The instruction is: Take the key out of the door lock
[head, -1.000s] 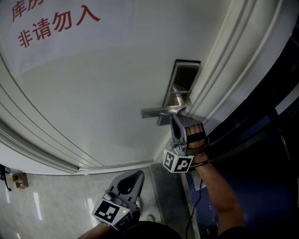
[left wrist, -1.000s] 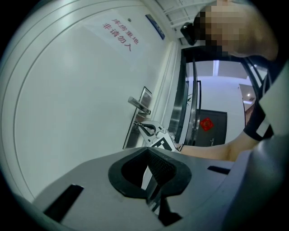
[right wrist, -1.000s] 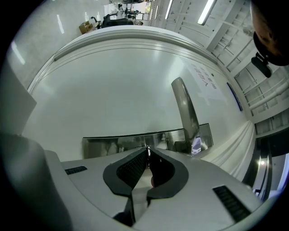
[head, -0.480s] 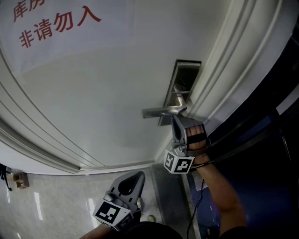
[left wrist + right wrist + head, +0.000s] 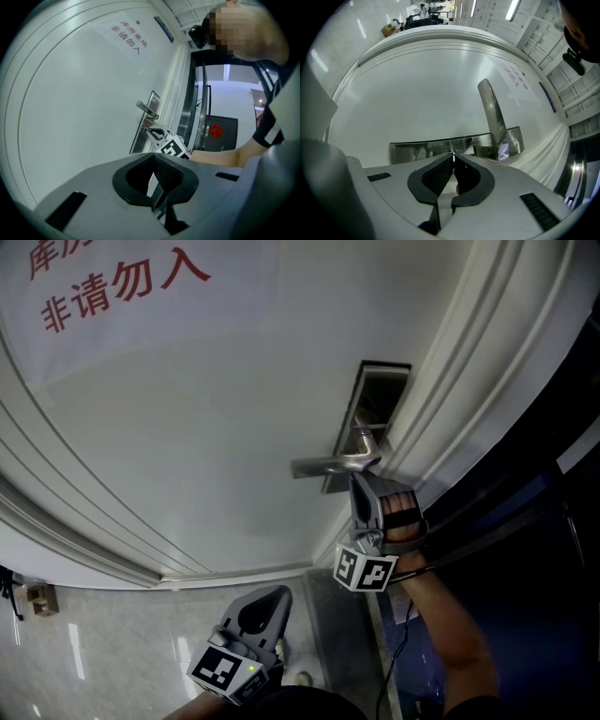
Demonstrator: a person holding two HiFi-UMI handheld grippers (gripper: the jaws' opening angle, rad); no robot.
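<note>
A steel lock plate [image 5: 375,395] with a lever handle [image 5: 323,466] sits on the white door. My right gripper [image 5: 356,477] points up at the plate just below the handle. In the right gripper view its jaws [image 5: 452,155] are shut, tips against the lock plate [image 5: 422,147], with a thin metal sliver of the key [image 5: 451,153] pinched between them. The handle [image 5: 491,112] rises to the right. The left gripper view shows the right gripper [image 5: 149,131] with the key [image 5: 144,128] at the plate [image 5: 139,138]. My left gripper [image 5: 281,589] hangs low near the floor, shut and holding nothing.
A white notice with red characters [image 5: 112,287] hangs on the door's upper left. Ribbed door-frame moulding [image 5: 469,381] runs beside the lock, with a dark opening [image 5: 544,521] to its right. Tiled floor [image 5: 94,652] lies below. A red ornament [image 5: 216,131] hangs on a far dark door.
The head view has drifted slightly. The right gripper stays at the lock plate under the handle, and the left gripper has not moved.
</note>
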